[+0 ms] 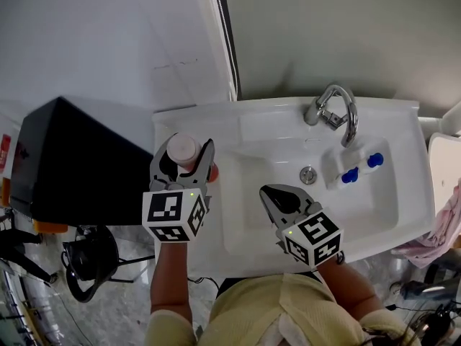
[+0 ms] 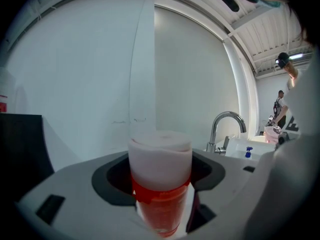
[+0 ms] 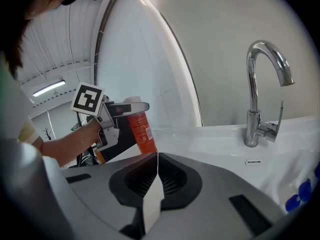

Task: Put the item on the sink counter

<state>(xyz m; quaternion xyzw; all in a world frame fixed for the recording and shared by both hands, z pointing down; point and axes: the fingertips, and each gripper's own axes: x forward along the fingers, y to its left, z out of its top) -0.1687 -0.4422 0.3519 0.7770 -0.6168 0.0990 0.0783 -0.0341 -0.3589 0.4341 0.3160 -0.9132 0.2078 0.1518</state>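
Orange bottle (image 1: pixel 184 152), pale-capped and upright, sits clamped between the jaws of our left tool (image 1: pixel 186 150), over the surface (image 1: pixel 167 121) well left of the faucet (image 1: pixel 335 110). We judge it held low for setting down. Our right tool (image 3: pixel 157 158) hangs nearer the faucet, jaws together on nothing, out of the way.

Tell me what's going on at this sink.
A person holds tongs in each hand. The left tongs grip an orange bottle, upright at the left edge of the sink counter. Whether it rests there yet is unclear. The right tongs are shut and empty above the basin.
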